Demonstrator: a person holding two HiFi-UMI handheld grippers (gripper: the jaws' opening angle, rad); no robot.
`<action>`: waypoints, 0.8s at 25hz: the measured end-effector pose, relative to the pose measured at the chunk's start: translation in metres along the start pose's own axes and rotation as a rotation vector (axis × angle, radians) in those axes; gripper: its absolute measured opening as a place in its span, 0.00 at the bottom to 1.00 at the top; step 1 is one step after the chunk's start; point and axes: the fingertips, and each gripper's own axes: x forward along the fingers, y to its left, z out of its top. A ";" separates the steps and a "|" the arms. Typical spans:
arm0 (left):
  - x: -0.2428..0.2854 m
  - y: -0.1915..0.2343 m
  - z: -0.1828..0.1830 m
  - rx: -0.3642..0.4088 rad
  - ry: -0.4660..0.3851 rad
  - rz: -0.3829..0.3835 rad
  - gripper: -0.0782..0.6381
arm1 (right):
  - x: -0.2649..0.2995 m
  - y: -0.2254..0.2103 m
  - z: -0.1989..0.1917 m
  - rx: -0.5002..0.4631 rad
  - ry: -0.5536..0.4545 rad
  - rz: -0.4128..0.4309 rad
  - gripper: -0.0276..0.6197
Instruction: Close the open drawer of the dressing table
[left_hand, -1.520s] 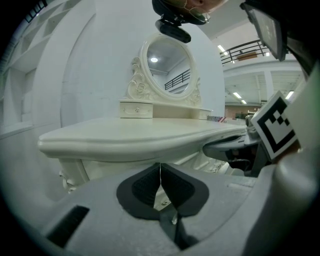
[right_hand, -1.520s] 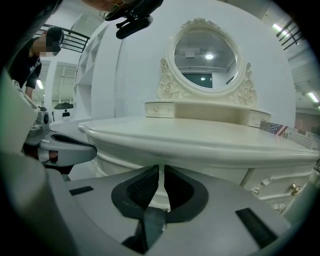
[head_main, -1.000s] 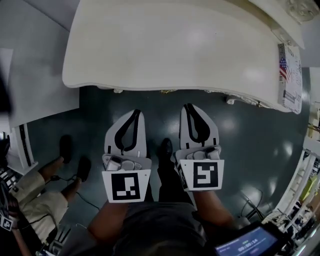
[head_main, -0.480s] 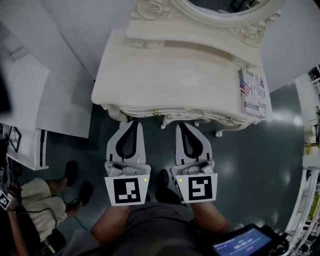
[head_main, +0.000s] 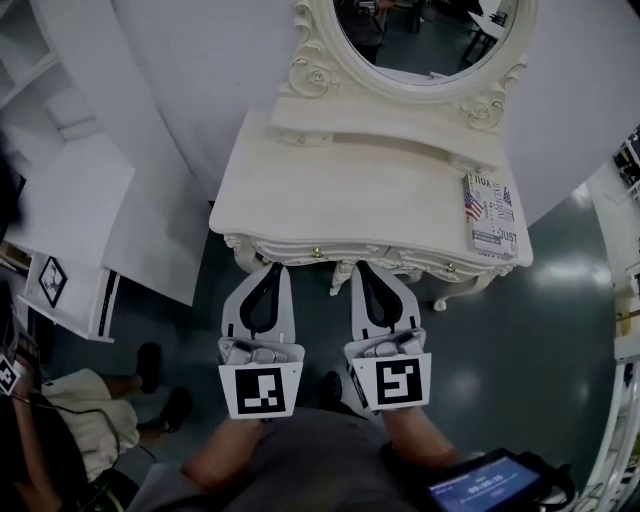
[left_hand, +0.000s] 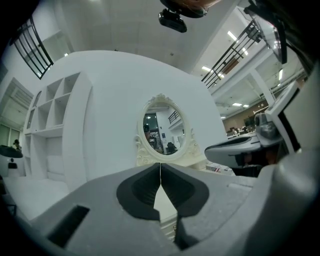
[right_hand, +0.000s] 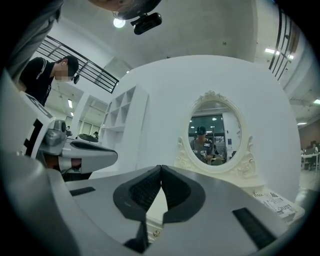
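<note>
The cream dressing table (head_main: 350, 195) with its oval mirror (head_main: 425, 40) stands ahead of me. Its carved front (head_main: 318, 254) carries small gold knobs, and from above no drawer visibly sticks out. My left gripper (head_main: 269, 268) and right gripper (head_main: 362, 266) hang side by side just short of that front edge, over the dark floor. Both are shut with nothing between the jaws. In the left gripper view the left gripper (left_hand: 160, 165) points at the mirror (left_hand: 161, 132) and table top. The right gripper (right_hand: 160, 167) has a drawer knob (right_hand: 156, 233) showing below its jaws.
A flag-printed book (head_main: 487, 215) lies on the table's right end. White shelving (head_main: 70, 190) stands to the left, and a curved white wall (head_main: 190, 90) runs behind. A seated person's legs (head_main: 70, 400) are at lower left. A lit screen (head_main: 480, 485) sits at lower right.
The head view has drawn back and tilted up, so the whole table and its mirror have come into sight. Both grippers stay shut and side by side in front of the table.
</note>
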 end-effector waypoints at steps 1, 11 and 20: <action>-0.001 -0.001 0.003 0.003 -0.001 0.002 0.13 | 0.000 -0.001 0.003 0.002 -0.005 0.002 0.06; -0.008 -0.013 0.012 0.028 -0.022 0.009 0.13 | -0.009 0.000 0.012 -0.009 -0.038 0.020 0.06; -0.005 -0.018 0.012 0.020 -0.026 0.015 0.13 | -0.009 -0.003 0.011 -0.012 -0.044 0.027 0.06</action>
